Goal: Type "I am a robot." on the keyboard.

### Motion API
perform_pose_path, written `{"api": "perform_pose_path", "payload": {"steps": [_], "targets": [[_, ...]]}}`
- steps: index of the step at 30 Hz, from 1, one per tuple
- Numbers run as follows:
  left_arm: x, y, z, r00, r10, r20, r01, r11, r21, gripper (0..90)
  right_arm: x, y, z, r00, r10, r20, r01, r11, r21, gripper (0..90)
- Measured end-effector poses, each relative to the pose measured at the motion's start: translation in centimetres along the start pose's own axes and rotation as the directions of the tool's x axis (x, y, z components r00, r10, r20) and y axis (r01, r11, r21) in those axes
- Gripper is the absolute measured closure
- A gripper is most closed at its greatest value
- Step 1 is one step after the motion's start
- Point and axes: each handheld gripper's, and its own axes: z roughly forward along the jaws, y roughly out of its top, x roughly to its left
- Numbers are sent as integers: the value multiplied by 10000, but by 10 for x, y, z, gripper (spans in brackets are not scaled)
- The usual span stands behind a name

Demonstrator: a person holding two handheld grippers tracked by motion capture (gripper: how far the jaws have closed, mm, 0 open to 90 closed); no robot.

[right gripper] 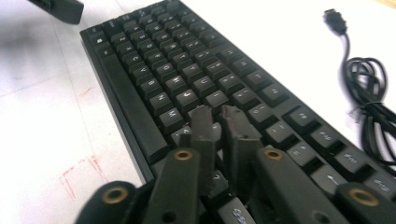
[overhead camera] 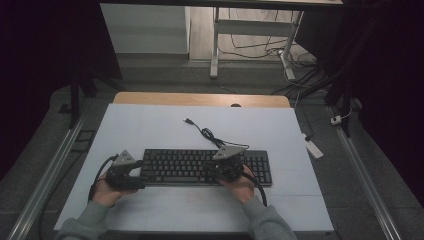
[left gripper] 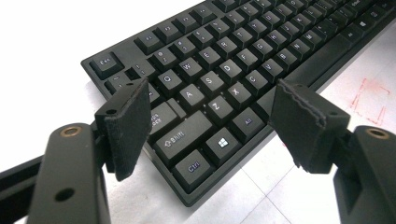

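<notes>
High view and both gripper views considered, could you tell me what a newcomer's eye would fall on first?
First, the long black plastic keyboard lying across the near half of the white table. Next, the left gripper, its fingers spread wide over the keyboard's left end, and the right gripper, fingers nearly together above the keys. Behind, the keyboard's loose black cable curls on the table.

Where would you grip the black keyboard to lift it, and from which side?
Judging by its long, flat shape, take the keyboard at its two short ends, each gripper coming in level from outside, jaws over the thin edge. The left gripper already stands open at the Ctrl corner.
</notes>
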Motion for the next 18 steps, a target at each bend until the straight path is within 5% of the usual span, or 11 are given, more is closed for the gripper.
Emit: {"api": "perform_pose_path", "payload": {"steps": [7, 18], "targets": [[0, 0, 0, 10000, 56, 6, -56, 10000, 13, 289, -1, 0, -7, 9993, -90, 373, 94, 9999, -117, 562], [-1, 0, 1, 10000, 78, -9, -78, 10000, 18, 288, -10, -13, -27, 9970, 116, 765, -96, 9996, -269, 492]]}}
